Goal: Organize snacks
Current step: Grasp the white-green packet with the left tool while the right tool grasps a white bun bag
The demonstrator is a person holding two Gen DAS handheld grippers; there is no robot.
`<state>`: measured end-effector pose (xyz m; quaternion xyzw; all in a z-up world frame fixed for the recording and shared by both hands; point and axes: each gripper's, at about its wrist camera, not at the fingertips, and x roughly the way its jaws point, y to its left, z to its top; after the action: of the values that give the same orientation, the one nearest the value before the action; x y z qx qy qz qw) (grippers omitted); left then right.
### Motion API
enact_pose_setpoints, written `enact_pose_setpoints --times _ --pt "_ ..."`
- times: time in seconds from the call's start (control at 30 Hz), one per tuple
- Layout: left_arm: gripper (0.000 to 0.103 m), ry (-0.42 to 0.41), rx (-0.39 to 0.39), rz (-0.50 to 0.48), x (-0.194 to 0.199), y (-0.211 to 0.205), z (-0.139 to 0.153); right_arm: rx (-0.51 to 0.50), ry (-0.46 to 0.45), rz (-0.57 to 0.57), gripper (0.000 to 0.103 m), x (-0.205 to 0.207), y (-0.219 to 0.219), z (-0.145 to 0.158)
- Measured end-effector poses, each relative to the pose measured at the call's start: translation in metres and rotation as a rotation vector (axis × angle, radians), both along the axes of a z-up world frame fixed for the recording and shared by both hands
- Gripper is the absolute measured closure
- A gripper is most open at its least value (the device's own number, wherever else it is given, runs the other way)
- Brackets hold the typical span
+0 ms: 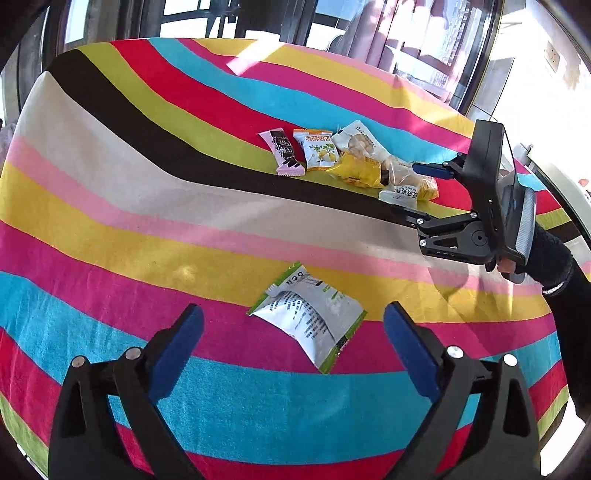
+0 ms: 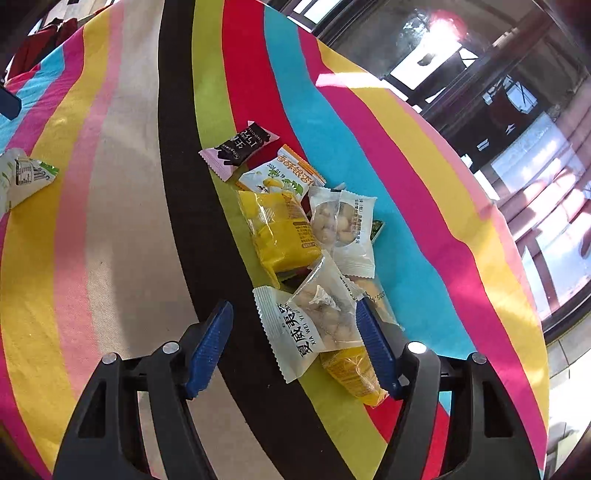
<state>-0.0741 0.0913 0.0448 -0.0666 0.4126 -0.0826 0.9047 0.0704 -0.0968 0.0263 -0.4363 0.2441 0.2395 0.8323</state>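
A green-edged white snack packet (image 1: 308, 316) lies alone on the striped cloth, just ahead of my open, empty left gripper (image 1: 293, 328); it also shows at the left edge of the right wrist view (image 2: 22, 175). A pile of snacks sits farther back: a pink-and-black chocolate bar (image 1: 282, 152) (image 2: 240, 147), an orange-and-white packet (image 1: 319, 149) (image 2: 282, 175), a yellow packet (image 1: 356, 170) (image 2: 280, 232) and clear nut packets (image 2: 343, 225). My right gripper (image 2: 295, 343) is open, its fingers on either side of a white nut packet (image 2: 310, 328); it also shows in the left wrist view (image 1: 410, 192).
The round table wears a striped multicoloured cloth (image 1: 147, 184). Another yellow packet (image 2: 354, 369) lies under the white nut packet. Windows and curtains (image 1: 388, 33) stand behind the table. The person's dark sleeve (image 1: 565, 295) reaches in from the right.
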Motion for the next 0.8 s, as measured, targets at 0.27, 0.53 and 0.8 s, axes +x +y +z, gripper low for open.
enact_pose_setpoints --times 0.27,0.53,0.8 --pt "0.004 0.038 -0.032 0.045 -0.028 0.019 -0.008 0.298 0.303 -0.015 0.074 0.05 -0.025 0.015" --pt "0.003 0.022 -0.073 0.036 -0.016 0.014 -0.008 0.492 0.438 -0.091 0.064 0.049 -0.068 0.039" --pt "0.003 0.06 -0.053 -0.007 -0.005 -0.011 -0.022 0.366 0.42 -0.037 0.021 0.035 -0.063 0.042"
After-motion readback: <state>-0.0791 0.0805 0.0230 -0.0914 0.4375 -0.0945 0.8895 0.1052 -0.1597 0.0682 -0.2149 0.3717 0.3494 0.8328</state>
